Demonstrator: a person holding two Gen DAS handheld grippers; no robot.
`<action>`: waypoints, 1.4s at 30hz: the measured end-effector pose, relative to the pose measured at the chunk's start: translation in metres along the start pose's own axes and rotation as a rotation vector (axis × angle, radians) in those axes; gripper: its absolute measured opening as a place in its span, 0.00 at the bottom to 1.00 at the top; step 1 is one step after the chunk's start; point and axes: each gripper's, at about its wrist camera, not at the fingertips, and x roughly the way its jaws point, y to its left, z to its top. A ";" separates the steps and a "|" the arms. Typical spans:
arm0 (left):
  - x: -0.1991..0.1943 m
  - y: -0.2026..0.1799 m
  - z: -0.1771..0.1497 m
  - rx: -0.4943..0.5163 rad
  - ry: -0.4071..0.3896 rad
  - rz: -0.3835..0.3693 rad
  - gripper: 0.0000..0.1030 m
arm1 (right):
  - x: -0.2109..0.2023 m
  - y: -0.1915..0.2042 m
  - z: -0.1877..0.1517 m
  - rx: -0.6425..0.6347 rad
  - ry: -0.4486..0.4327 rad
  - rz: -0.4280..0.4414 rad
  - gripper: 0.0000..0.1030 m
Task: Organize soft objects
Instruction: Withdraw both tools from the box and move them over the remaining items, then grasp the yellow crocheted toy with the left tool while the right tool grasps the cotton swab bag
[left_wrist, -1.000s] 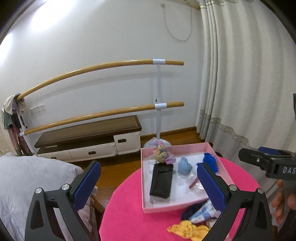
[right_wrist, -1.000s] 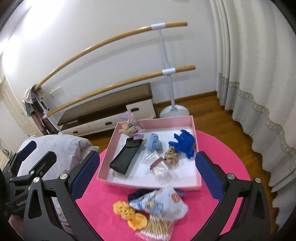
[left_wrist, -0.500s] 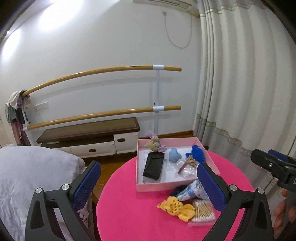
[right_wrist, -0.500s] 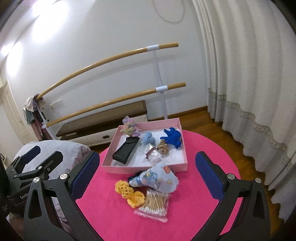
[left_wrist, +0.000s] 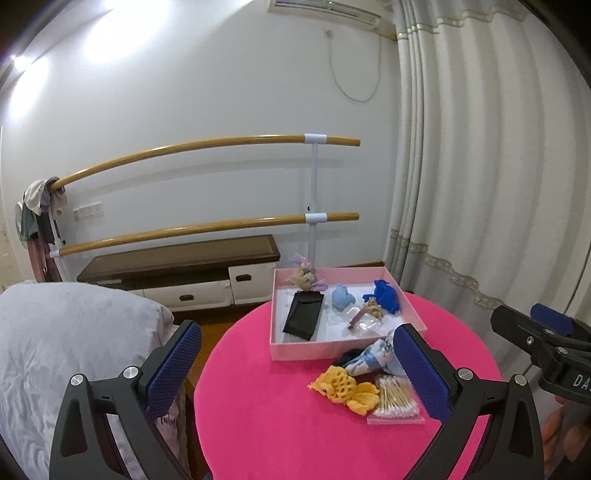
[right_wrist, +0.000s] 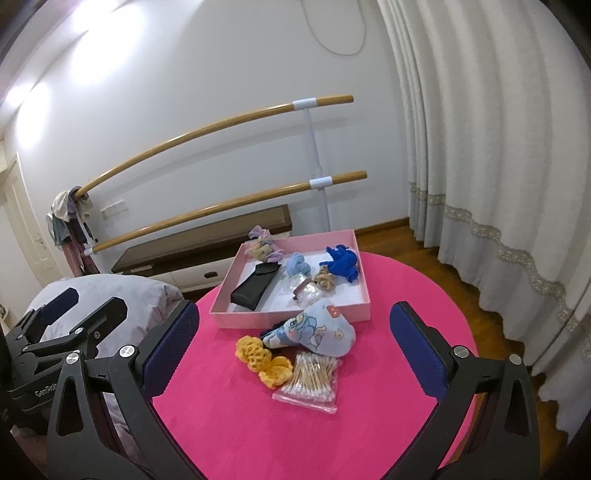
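A shallow pink box (left_wrist: 343, 349) (right_wrist: 295, 317) sits at the far side of a round pink table (left_wrist: 266, 424) (right_wrist: 369, 424). Inside lie a black pouch (left_wrist: 303, 320) (right_wrist: 254, 285), a light blue scrunchie (left_wrist: 341, 297) (right_wrist: 297, 264), a dark blue scrunchie (left_wrist: 384, 295) (right_wrist: 341, 263), a beige one (right_wrist: 325, 279) and a clear bag (right_wrist: 306, 292). In front of the box lie a pale blue printed cloth (right_wrist: 314, 330) (left_wrist: 373, 360), yellow crochet pieces (left_wrist: 345, 389) (right_wrist: 260, 356) and a bag of cotton swabs (right_wrist: 310, 380) (left_wrist: 393, 402). My left gripper (left_wrist: 295, 369) and right gripper (right_wrist: 294, 349) hover open above the table's near side, holding nothing.
A grey cushioned seat (left_wrist: 66, 350) stands left of the table. Behind it are a low wooden cabinet (left_wrist: 184, 273), a two-rail wooden barre (left_wrist: 207, 146) and long curtains (right_wrist: 498, 166) at the right. Wooden floor (right_wrist: 399, 236) shows beyond the table.
Both grippers have pulled back and up from the box, so the whole table and the loose items in front of the box have come into view. Nothing on the table moved.
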 end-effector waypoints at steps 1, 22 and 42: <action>-0.001 0.001 0.000 -0.004 0.002 -0.002 1.00 | -0.002 0.000 -0.002 0.000 0.000 0.000 1.00; 0.043 0.003 -0.028 -0.023 0.171 -0.019 1.00 | 0.030 -0.029 -0.040 0.046 0.123 -0.063 1.00; 0.186 -0.021 -0.075 -0.016 0.360 -0.052 1.00 | 0.100 -0.055 -0.081 0.083 0.299 -0.081 1.00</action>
